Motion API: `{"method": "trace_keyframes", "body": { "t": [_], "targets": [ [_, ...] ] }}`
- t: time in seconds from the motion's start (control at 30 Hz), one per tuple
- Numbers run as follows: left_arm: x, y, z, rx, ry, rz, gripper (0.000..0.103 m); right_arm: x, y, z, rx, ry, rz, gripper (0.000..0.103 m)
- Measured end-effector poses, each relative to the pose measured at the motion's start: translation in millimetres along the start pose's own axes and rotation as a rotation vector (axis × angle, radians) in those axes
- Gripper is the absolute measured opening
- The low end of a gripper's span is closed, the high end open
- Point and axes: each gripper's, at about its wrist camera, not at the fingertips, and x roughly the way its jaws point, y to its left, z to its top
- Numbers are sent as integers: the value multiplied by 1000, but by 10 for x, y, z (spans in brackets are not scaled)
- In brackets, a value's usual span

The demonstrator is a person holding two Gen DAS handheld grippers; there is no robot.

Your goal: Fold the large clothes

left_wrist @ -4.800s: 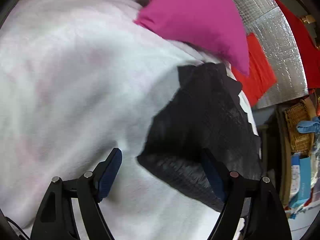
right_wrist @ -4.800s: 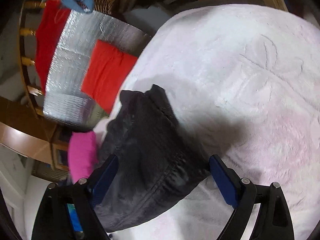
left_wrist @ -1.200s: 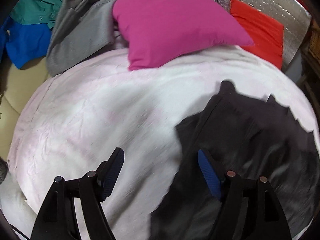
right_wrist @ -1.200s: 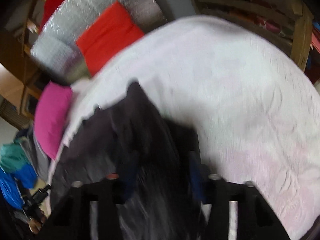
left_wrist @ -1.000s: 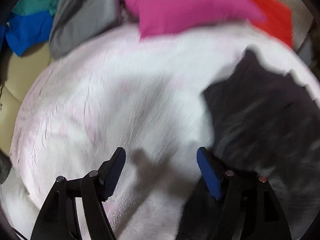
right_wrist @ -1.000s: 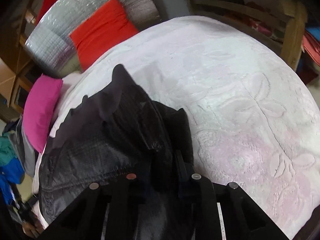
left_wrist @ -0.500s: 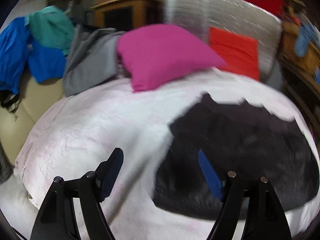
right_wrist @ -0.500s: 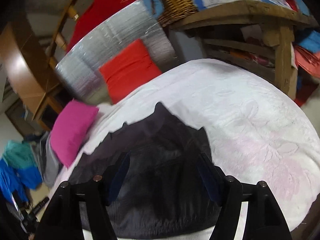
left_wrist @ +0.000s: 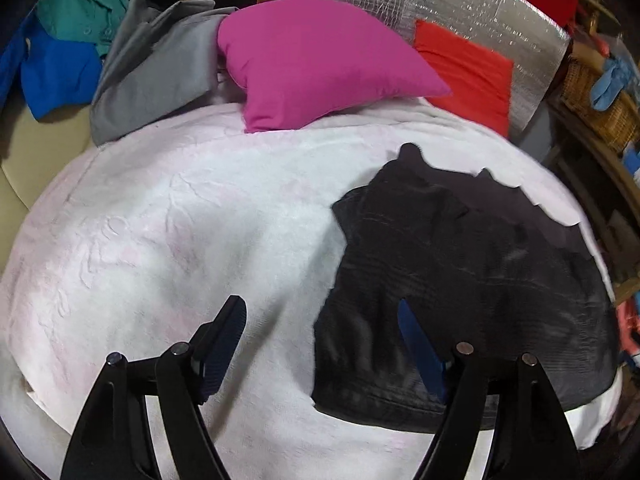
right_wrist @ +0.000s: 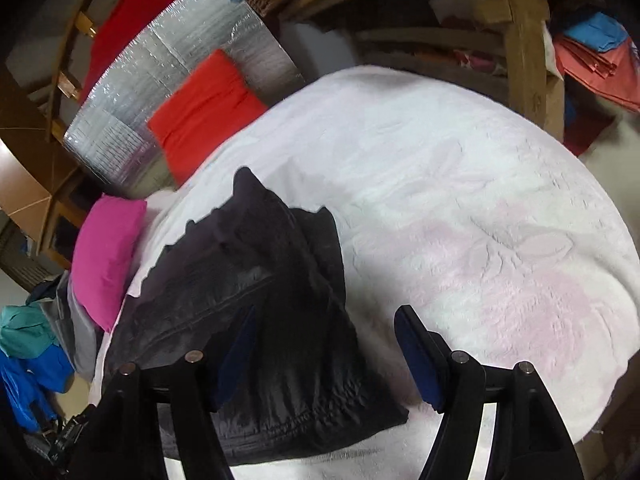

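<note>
A white, faintly pink blanket [left_wrist: 168,240] covers the bed. A folded black garment [left_wrist: 460,280] lies flat on it near the front edge. A magenta pillow [left_wrist: 320,60] sits beyond. 2 tools hover above, jaws spread, pinching nothing: the left hand-held gripper [left_wrist: 320,344] and the right hand-held gripper [right_wrist: 324,352].

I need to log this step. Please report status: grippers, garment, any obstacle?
Left gripper open, empty. Right gripper open, empty. Black jacket folded on white blanket. Pink pillow apart, no obstacle.
</note>
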Motion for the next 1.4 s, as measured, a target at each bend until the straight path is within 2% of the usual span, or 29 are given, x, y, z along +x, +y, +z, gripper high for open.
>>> {"method": "trace_keyframes", "body": {
  "t": [0.13,0.2,0.27,0.3,0.4,0.53,0.63,1.03,1.4],
  "targets": [
    [260,-93,-39,45,70,60,79,37,185,-29,-88,-22,3,74],
    [339,-164,-75,77,68,95,79,182,236,-52,-108,42,7,74],
    [304,-215,-92,118,46,127,79,400,275,-119,-160,142,-65,71],
    [276,-237,-98,135,38,146,79,461,294,-145,-186,163,-96,70],
    [111,-257,-115,156,-19,191,79,352,308,-95,-188,122,-73,69],
    [-115,-319,-130,193,-117,221,79,53,185,64,-95,3,17,69],
    [-192,-349,-124,210,-159,251,79,-31,114,122,-45,-39,31,69],
    [-346,-476,-111,246,-237,258,79,9,131,169,-13,-77,8,74],
    [-322,-616,-135,278,-237,261,79,69,-19,193,21,-2,31,77]
  ]
}}
